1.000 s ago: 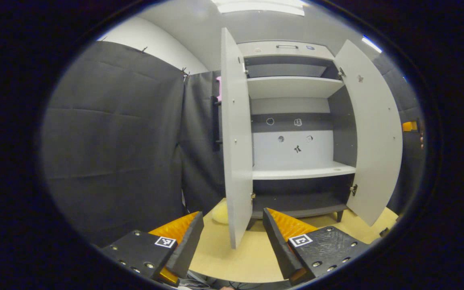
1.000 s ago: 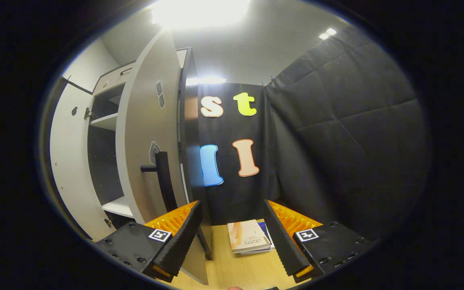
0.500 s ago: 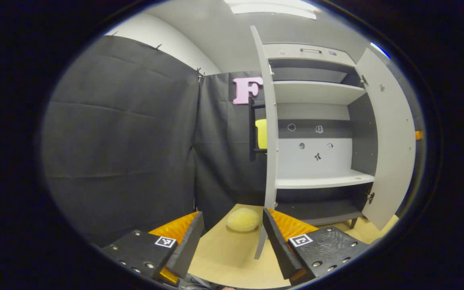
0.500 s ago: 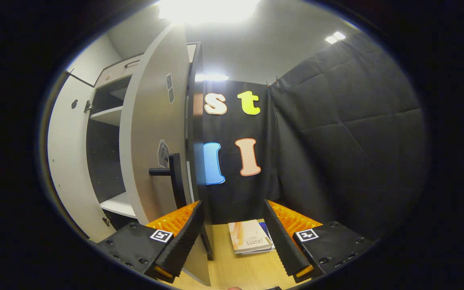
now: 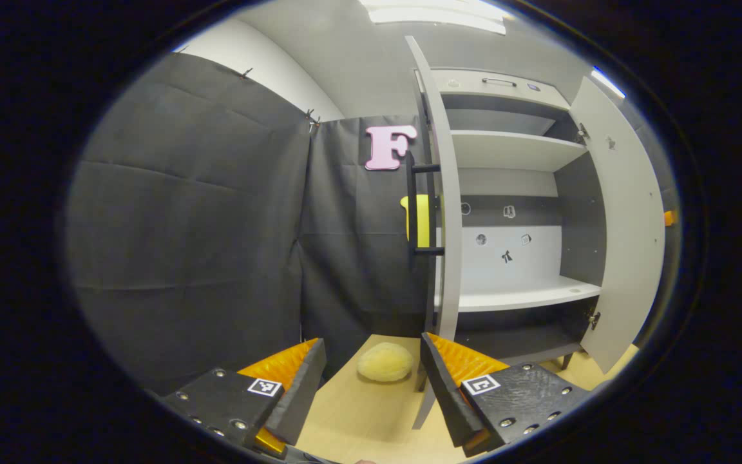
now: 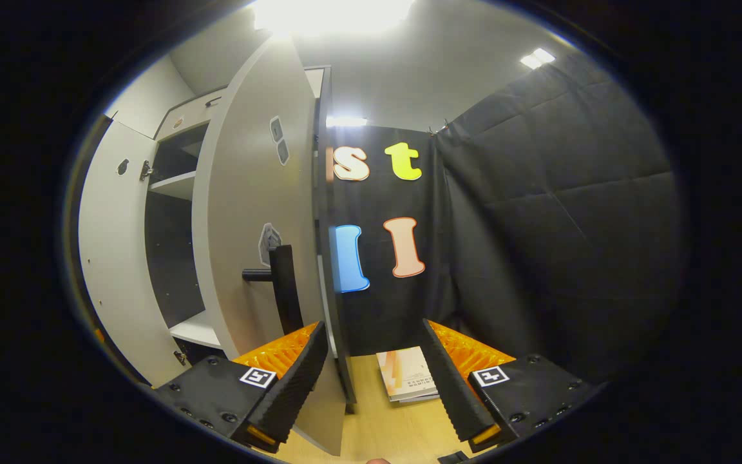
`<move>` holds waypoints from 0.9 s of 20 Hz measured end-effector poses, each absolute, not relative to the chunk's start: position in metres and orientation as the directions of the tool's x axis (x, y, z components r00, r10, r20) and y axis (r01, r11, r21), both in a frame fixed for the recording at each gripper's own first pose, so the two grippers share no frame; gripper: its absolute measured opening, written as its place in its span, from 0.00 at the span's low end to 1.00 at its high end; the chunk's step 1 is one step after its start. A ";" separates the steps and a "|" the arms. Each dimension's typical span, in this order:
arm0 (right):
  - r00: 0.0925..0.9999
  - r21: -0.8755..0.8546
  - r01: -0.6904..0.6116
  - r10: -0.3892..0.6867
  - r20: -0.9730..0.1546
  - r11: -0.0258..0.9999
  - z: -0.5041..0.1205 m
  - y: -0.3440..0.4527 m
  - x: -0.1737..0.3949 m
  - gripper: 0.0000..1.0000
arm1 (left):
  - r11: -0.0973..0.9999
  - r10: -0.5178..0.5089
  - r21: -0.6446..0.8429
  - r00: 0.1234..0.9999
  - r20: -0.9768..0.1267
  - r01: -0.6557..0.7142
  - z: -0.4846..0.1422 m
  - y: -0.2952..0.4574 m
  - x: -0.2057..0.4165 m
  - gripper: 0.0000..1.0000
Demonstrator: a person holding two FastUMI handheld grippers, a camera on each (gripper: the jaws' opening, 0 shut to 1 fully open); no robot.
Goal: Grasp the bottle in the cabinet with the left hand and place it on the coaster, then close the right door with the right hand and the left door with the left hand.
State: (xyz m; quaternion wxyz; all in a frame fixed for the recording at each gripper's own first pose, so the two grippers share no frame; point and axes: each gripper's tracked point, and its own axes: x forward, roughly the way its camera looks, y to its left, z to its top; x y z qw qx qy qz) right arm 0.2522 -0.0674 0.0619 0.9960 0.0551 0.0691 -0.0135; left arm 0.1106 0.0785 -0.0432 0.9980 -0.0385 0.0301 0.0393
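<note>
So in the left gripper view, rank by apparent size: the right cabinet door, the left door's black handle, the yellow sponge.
1. Right cabinet door, by far the largest.
2. Black handle.
3. Yellow sponge; it lies nearer the camera, so handle versus sponge is unsure.

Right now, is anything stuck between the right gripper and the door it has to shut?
Nothing visible is. The right door hangs open just ahead-left of the right gripper, its black handle above the left finger. The booklets lie on the floor off to the side.
</note>
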 end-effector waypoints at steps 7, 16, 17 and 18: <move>0.989 0.138 -0.022 0.041 -0.142 0.990 0.061 -0.021 0.253 0.95 | 0.996 0.042 -0.077 0.997 -0.065 -0.047 -0.052 0.084 0.126 0.86; 0.990 0.138 -0.071 0.087 -0.112 0.988 0.065 0.033 0.272 0.95 | 0.995 0.042 -0.092 0.997 -0.070 -0.049 -0.063 0.107 0.128 0.86; 0.990 0.145 -0.079 0.094 -0.105 0.986 0.066 0.039 0.276 0.95 | 0.995 0.044 -0.089 0.996 -0.071 -0.050 -0.064 0.110 0.129 0.86; 0.989 0.152 -0.087 0.104 -0.102 0.984 0.066 0.045 0.279 0.95 | 0.995 0.047 -0.087 0.996 -0.073 -0.053 -0.064 0.114 0.129 0.86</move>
